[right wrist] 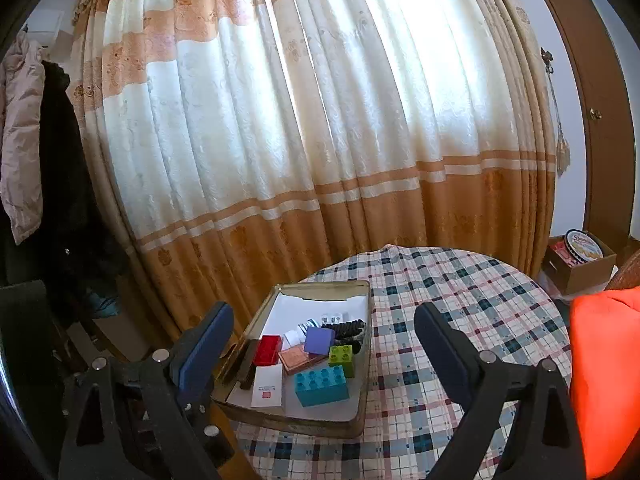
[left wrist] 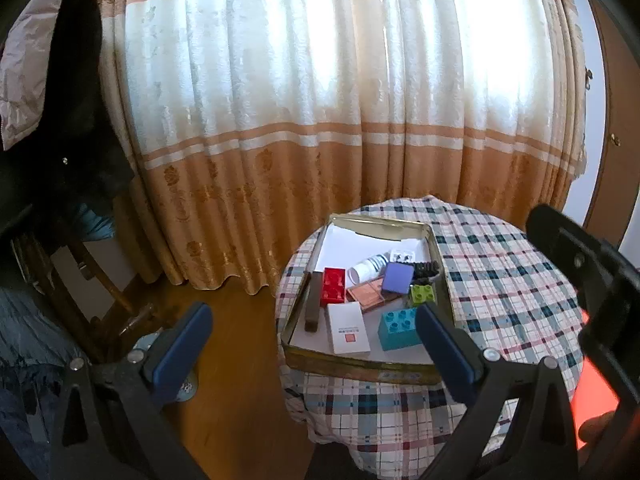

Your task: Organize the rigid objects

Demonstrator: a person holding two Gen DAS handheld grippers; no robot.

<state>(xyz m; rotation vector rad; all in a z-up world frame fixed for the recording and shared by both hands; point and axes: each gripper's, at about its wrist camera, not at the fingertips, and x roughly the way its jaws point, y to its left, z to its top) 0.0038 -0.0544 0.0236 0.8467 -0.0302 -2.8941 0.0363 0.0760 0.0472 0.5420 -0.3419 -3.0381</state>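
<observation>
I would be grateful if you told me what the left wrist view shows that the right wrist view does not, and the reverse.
Only the left wrist view shows the other black claw handle at its right edge.

Only the right wrist view shows a brown cardboard box on the floor by the wooden door.

Both show the open gold metal tin holding the teal studded toy brick, on the round table's plaid cloth.

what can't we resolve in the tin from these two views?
- White card: print too small in both views.
- Teal block: left wrist view, near corner hidden behind a fingertip.
- Dark ridged item: right wrist view, too small and partly covered by the purple box.
</observation>
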